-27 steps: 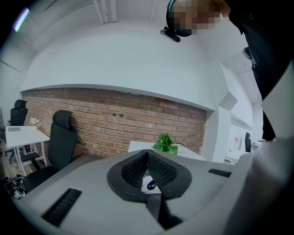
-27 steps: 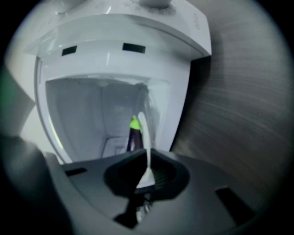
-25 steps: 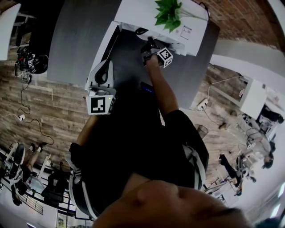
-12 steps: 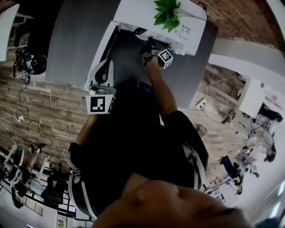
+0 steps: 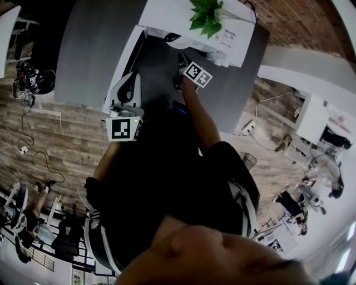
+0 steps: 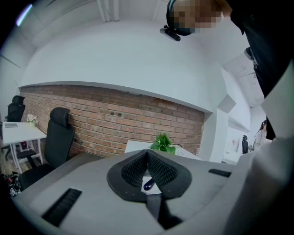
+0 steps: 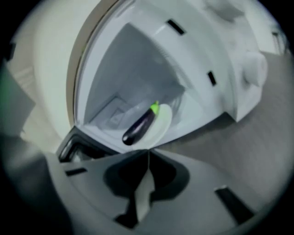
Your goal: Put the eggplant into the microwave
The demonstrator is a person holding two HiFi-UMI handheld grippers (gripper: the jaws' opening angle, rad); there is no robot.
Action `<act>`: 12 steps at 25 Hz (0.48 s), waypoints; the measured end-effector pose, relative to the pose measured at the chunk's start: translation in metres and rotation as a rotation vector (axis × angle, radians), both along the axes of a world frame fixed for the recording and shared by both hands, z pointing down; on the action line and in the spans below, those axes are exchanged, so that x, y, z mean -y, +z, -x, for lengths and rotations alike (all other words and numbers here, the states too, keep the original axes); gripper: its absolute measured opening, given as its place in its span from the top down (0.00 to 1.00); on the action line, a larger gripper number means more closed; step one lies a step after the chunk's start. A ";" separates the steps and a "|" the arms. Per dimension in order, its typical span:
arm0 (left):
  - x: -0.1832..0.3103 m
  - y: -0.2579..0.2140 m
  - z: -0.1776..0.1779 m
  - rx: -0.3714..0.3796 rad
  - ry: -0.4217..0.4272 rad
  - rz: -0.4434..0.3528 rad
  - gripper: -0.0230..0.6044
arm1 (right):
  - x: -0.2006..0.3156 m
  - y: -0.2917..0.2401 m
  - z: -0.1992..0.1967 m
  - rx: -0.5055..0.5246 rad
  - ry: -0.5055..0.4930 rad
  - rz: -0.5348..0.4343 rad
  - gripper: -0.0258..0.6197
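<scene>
The dark purple eggplant (image 7: 138, 126) with a green stem lies on the white turntable plate (image 7: 164, 120) inside the open white microwave (image 7: 220, 55). My right gripper (image 7: 148, 151) is shut and empty, just in front of the opening and clear of the eggplant. In the head view it (image 5: 183, 64) hangs before the microwave (image 5: 167, 16). My left gripper (image 5: 127, 92) hovers by the open door (image 5: 130, 50), also shut with nothing held. In its own view the left gripper (image 6: 147, 153) has its pads together, and a bit of the eggplant (image 6: 148, 185) shows behind them.
A green plant (image 5: 206, 14) sits on top of the microwave, which stands on a grey table (image 5: 94, 44). A brick wall (image 6: 115, 119) and a black office chair (image 6: 57, 137) lie beyond. White desks and other people are at the right of the head view.
The right gripper has turned and shifted a little left in front of the microwave opening. The left gripper has stayed where it was.
</scene>
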State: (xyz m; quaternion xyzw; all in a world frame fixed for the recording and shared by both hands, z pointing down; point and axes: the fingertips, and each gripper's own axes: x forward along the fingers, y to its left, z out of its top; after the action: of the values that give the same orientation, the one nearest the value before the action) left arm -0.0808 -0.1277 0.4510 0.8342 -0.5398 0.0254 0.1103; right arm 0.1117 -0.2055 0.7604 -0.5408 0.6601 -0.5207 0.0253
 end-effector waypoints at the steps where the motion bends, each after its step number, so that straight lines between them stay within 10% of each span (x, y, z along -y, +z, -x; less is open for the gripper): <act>1: 0.001 0.000 0.000 -0.004 -0.001 0.001 0.90 | 0.000 -0.001 0.009 -0.077 -0.072 -0.009 0.90; 5: 0.002 0.002 0.000 -0.005 -0.010 0.032 0.90 | 0.002 -0.003 0.037 -0.271 -0.249 -0.029 0.90; 12: 0.007 0.003 0.005 0.004 -0.011 0.018 0.90 | 0.019 0.008 0.051 -0.311 -0.281 0.011 0.90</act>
State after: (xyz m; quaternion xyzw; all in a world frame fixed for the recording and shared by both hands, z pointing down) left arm -0.0857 -0.1344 0.4542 0.8300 -0.5444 0.0311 0.1169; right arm 0.0607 -0.2244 0.7687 -0.5174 0.7223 -0.4329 -0.1526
